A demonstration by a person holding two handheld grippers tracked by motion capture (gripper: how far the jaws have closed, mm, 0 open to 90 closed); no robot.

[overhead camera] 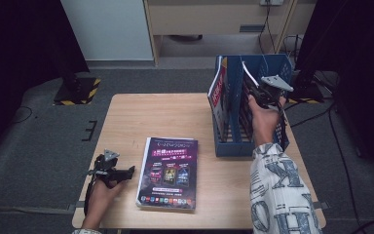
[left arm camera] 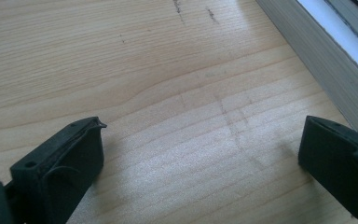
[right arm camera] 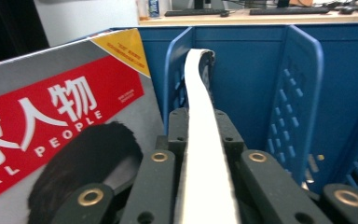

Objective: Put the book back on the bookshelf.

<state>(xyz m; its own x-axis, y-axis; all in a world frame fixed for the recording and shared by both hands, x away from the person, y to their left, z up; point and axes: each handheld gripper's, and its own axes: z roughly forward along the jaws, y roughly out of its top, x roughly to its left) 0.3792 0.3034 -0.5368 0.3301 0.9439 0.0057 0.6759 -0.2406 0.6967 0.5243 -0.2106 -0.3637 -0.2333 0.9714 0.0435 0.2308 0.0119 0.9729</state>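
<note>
A wooden counter (overhead camera: 175,117) on grey carpet: right gripper (right arm camera: 204,140) fingers clamp a magazine (right arm camera: 200,140) inside the blue rack (overhead camera: 233,141); left gripper (left arm camera: 200,154) fingers gape empty.

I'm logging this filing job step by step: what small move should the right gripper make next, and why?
Probably ease the white-edged magazine straight down into its slot. The right gripper is shut on its edge, which stands between two dividers of the blue file rack beside the red-covered magazine and still curves above the rack's top. The left gripper rests open on the table.
</note>
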